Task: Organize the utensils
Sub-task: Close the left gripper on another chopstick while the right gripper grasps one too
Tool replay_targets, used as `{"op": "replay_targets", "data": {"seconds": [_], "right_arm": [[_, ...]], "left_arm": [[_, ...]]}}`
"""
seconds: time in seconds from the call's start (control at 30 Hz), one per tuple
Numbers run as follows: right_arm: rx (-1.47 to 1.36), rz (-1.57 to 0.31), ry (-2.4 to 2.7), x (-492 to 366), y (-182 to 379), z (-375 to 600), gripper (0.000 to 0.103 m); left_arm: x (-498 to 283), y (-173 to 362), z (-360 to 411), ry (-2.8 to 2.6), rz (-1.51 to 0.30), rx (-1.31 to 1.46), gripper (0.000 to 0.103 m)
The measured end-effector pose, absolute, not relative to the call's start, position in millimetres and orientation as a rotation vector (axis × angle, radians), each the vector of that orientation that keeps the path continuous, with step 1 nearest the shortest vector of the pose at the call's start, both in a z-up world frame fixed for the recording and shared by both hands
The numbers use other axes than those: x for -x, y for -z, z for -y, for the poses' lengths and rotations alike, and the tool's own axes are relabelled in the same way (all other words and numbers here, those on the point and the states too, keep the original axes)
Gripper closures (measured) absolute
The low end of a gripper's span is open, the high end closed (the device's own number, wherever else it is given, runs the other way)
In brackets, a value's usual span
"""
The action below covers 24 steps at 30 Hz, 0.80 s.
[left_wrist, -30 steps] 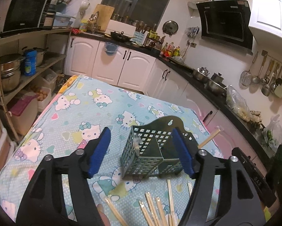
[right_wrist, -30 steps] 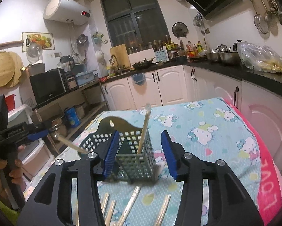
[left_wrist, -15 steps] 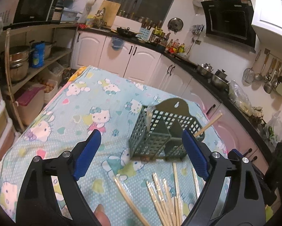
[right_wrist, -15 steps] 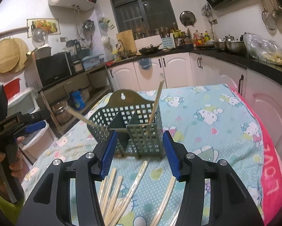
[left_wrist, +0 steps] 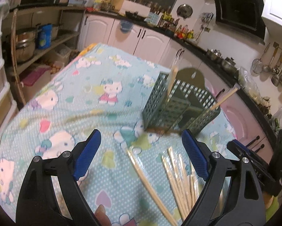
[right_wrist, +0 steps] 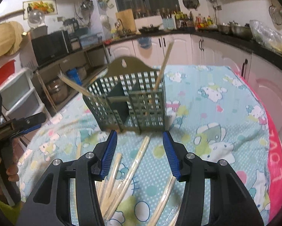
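Both claws have been drawn back from the green holder (right_wrist: 130, 101) since a second ago, when each had its blue pads flanking the basket. The left claw (left_wrist: 141, 156) is now held wide apart and empty above the cloth; the right claw (right_wrist: 140, 155) is likewise parted and empty, over the loose chopsticks (right_wrist: 133, 166). The holder is left standing upright on the bench (left_wrist: 69, 101), beyond both sets of pads and touched by neither.

The withdrawal is judged to mark the end of a positioning step — the basket having been set where wanted — with collection of the loose sticks next. Two chopsticks are already lodged in the holder: one near upright (right_wrist: 162, 68) in one end compartment, one leaning outward (right_wrist: 74, 84) from the opposite end. The greater part of the task remains undone.

Materials noted:
- Holder: rigid moulded plastic, square-grid perforated walls, solid dividers, arched back plate with a hanging hole.
- Chopsticks: pale, slender, straight, probably bamboo — fanned loosely, some overlapping, so a single stick may be hard to isolate.
- Bench covering: thin printed cloth, light blue with cartoon cats, slightly wrinkled.
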State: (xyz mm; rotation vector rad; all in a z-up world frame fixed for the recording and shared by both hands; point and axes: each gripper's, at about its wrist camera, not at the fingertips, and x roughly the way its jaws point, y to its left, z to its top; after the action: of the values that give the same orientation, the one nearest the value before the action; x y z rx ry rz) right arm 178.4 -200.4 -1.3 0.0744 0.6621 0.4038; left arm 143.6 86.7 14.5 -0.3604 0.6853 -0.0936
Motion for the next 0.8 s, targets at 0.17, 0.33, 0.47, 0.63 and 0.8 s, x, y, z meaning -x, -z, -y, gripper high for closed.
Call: {"op": "replay_targets", "data": {"seconds": [0.17, 0.33, 0.47, 0.63, 0.8], "right_arm": [[-0.057, -0.735, -0.389, -190.9, 19.9, 192.7, 0.055], [-0.036, -0.799, -0.379, -205.2, 38.1, 183.0, 0.055], [-0.016, -0.838, -0.371, -216.8, 51.2, 175.4, 0.055], [0.011, -0.869, -0.354, -229.9, 62.7, 164.9, 0.055], [0.023, -0.889, -0.333, -243.0, 72.1, 157.9, 0.055]], "left_arm": [[-141.7, 8.1, -89.0, 0.092, -0.742, 0.376, 0.024], [-141.7, 28.5, -90.8, 0.097, -0.803, 0.403, 0.032], [-140.5, 41.0, -88.0, 0.124, -0.842, 0.414, 0.048], [-145.1, 56.4, -83.7, 0.201, -0.9, 0.487, 0.069], [-153.1, 69.1, -74.5, 0.237, -0.943, 0.503, 0.079]]}}
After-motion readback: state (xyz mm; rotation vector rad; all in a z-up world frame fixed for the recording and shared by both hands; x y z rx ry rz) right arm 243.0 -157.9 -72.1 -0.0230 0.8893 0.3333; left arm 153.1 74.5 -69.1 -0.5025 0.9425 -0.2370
